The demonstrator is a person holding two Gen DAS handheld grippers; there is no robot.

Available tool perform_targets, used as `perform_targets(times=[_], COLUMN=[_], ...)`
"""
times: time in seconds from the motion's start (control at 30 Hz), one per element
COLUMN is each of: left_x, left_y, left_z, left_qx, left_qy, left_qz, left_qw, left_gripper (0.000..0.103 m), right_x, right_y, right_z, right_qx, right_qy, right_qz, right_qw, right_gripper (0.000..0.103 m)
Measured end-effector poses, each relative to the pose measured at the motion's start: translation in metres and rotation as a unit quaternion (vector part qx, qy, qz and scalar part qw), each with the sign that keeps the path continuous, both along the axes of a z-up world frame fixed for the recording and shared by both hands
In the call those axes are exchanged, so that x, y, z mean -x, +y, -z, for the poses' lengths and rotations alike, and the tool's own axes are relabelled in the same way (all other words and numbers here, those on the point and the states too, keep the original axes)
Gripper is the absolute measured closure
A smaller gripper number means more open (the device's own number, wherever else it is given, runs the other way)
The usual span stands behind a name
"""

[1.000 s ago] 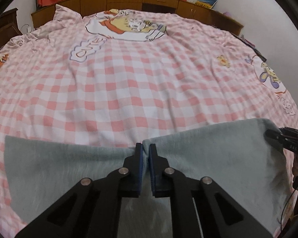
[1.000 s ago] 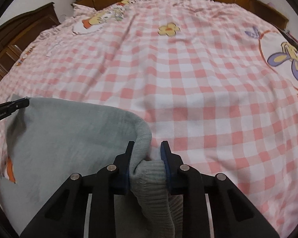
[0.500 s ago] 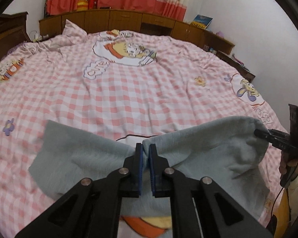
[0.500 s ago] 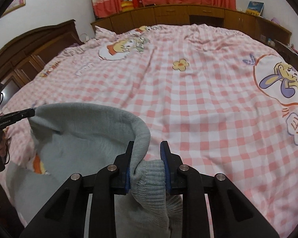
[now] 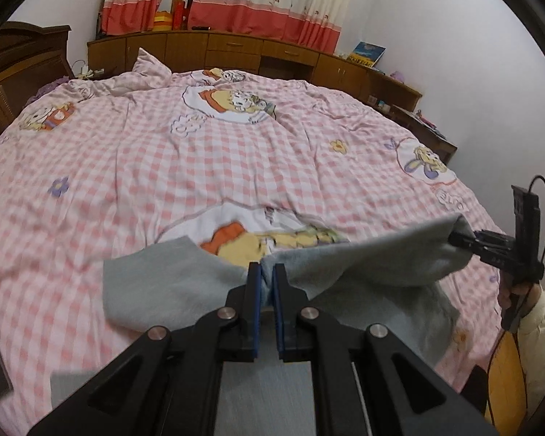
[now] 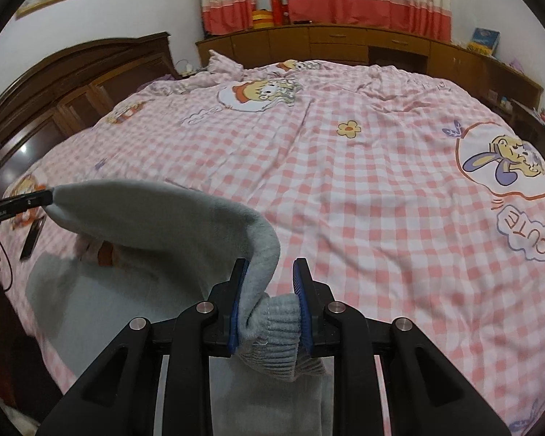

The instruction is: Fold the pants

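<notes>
Grey fleece pants hang lifted above the pink checked bed, stretched between both grippers. My left gripper is shut on the upper edge of the cloth, with a flap drooping to its left. My right gripper is shut on the ribbed cuff of the pants; the fabric arcs from it to the left gripper's tip. In the left wrist view the right gripper shows at the far right, clamping the cloth's other corner.
The bed carries a pink-and-white checked quilt with cartoon prints. A dark phone-like object lies on the quilt at the left. A wooden headboard and low cabinets border the bed.
Both grippers have risen and lifted the pants off the quilt. The cloth now hangs in the air and a cartoon print under it has come into sight.
</notes>
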State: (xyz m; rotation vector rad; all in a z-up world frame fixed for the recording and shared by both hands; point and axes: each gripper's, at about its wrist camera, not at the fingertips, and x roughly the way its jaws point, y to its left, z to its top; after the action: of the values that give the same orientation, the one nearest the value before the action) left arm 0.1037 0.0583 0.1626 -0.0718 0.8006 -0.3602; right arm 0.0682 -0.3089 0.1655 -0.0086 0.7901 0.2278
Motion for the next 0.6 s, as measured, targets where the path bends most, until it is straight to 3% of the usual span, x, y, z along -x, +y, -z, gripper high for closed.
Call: perform_targets(times=[0.23,0.5,0.6], left_x=[0.062,0.097,0.103], left_y=[-0.005,-0.002,0.001], left_z=[0.032,0.079,0.097], left_qx=[0.016,0.012,0.014], left_qy=[0.035,0.078,0.096], left_qz=[0.014,0.0,-0.016], left_qw=[0.9992,0.9969,0.9952], left_gripper=[0.097,0.097,0.097], right_x=[0.04,0.074,0.082], right_y=[0.001,0.013,0.011], right_z=[0.02,0.056,0.069], right_qx=[0.032,0.077,0.069], right_qy=[0.031,0.065,0.073], right_qz=[-0.012,-0.024,-0.023], right_qw=[0.999,0.995,0.995], right_gripper=[0.078,0.078,0.078])
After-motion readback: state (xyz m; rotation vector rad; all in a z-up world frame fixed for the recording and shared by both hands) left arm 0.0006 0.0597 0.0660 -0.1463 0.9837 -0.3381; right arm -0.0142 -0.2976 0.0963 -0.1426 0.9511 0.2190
